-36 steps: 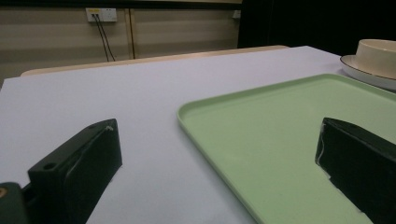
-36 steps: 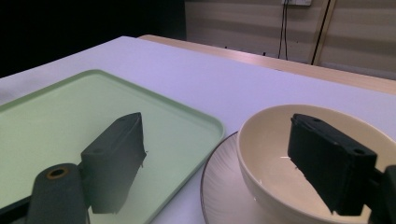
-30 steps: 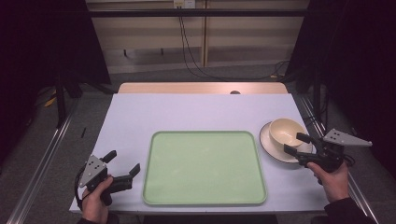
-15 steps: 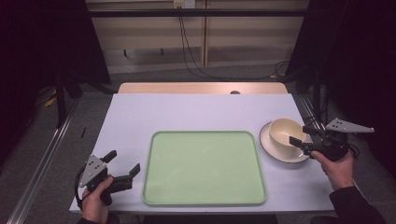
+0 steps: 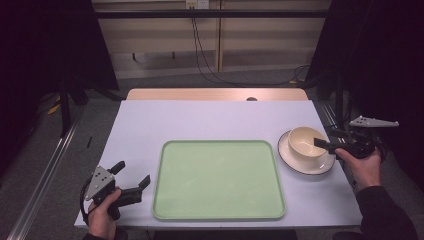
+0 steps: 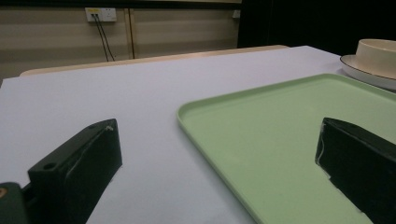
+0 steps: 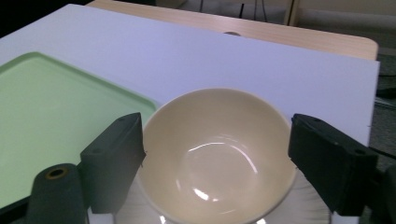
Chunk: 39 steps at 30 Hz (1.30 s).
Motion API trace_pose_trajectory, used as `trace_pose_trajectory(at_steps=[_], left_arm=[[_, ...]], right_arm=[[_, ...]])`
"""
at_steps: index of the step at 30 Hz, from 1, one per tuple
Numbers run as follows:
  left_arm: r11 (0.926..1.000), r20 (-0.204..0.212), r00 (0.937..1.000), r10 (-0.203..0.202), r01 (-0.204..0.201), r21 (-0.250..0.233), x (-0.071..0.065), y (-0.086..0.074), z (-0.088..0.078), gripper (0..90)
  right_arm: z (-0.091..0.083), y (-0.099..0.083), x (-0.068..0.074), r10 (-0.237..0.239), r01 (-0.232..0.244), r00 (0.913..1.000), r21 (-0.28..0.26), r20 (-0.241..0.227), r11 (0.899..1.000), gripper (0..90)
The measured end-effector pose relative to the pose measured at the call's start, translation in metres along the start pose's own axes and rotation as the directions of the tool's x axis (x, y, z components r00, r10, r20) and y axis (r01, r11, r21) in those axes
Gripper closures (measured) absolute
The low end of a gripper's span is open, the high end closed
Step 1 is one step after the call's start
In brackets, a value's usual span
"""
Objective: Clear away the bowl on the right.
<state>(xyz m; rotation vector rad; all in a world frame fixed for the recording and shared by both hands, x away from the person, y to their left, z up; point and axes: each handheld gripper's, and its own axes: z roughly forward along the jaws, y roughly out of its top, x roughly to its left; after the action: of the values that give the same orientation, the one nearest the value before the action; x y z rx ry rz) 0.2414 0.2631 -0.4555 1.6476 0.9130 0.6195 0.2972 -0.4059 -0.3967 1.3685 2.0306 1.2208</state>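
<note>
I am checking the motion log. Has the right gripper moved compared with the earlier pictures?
Yes. In the high view the right gripper has shifted up and away from the person, from the plate's near edge to level with the bowl.

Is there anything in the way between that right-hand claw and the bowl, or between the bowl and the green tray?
Nothing visible. The right gripper has its jaws open on either side of the bowl, which sits on a plate. Between the bowl and the tray there is just bare table.
</note>
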Motion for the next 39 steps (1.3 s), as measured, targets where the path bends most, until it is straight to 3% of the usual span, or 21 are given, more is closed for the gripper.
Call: trace_pose_trajectory(at_steps=[2, 7, 14, 16, 19, 21, 23, 24, 26, 28, 37, 39], left_arm=[[1.0, -0.002, 1.0, -0.007, 0.007, 0.002, 0.0, 0.0, 0.001, 0.4], [1.0, 0.002, 1.0, -0.006, 0.006, 0.003, -0.001, 0.0, 0.001, 0.4], [1.0, 0.0, 1.0, -0.008, 0.008, 0.002, 0.0, 0.0, 0.001, 0.4], [1.0, 0.001, 1.0, -0.003, 0.003, 0.004, 0.0, 0.0, 0.001, 0.4], [1.0, 0.001, 1.0, -0.005, 0.005, 0.002, 0.0, 0.0, 0.001, 0.4], [1.0, -0.002, 1.0, -0.006, 0.006, 0.001, 0.0, 0.0, 0.0, 0.4], [1.0, -0.001, 1.0, -0.006, 0.006, 0.001, 0.0, 0.0, 0.0, 0.4], [1.0, 0.004, 1.0, -0.006, 0.006, 0.0, 0.0, 0.0, 0.001, 0.4], [1.0, 0.003, 1.0, -0.006, 0.006, 0.002, 0.0, 0.0, 0.001, 0.4], [1.0, 0.004, 1.0, -0.004, 0.004, 0.002, 0.0, 0.0, 0.001, 0.4], [1.0, 0.001, 1.0, -0.005, 0.005, 0.003, 0.0, 0.0, 0.001, 0.4], [1.0, 0.001, 1.0, -0.003, 0.003, 0.004, 0.0, 0.0, 0.001, 0.4]], right_arm=[[0.005, 0.003, -0.007, -0.005, 0.003, 0.9994, 0.038, 0.035, 0.999, 17.5], [0.011, 0.007, -0.016, 0.005, -0.008, 0.999, 0.071, 0.045, 0.997, 18.4], [0.022, 0.008, -0.027, -0.019, 0.011, 0.9965, 0.108, 0.081, 0.994, 21.1], [0.031, 0.008, -0.029, -0.019, 0.01, 0.9978, 0.147, 0.064, 0.989, 25.9], [0.038, 0.009, -0.031, -0.017, 0.007, 0.9985, 0.177, 0.051, 0.984, 25.3], [0.046, 0.006, -0.033, -0.011, 0.001, 0.999, 0.221, 0.044, 0.975, 29.9], [0.048, 0.005, -0.033, -0.007, -0.004, 0.9988, 0.223, 0.049, 0.975, 33.4], [0.053, 0.0, -0.033, 0.011, -0.025, 0.9984, 0.254, 0.056, 0.967, 36.7], [0.055, -0.003, -0.035, 0.009, -0.023, 0.9986, 0.273, 0.053, 0.962, 41.0], [0.055, -0.004, -0.035, 0.019, -0.035, 0.9979, 0.269, 0.061, 0.962, 41.9], [0.06, -0.007, -0.04, 0.039, -0.057, 0.9972, 0.312, 0.063, 0.948, 49.3], [0.06, -0.008, -0.041, 0.046, -0.071, 0.9954, 0.328, 0.084, 0.942, 52.4]])
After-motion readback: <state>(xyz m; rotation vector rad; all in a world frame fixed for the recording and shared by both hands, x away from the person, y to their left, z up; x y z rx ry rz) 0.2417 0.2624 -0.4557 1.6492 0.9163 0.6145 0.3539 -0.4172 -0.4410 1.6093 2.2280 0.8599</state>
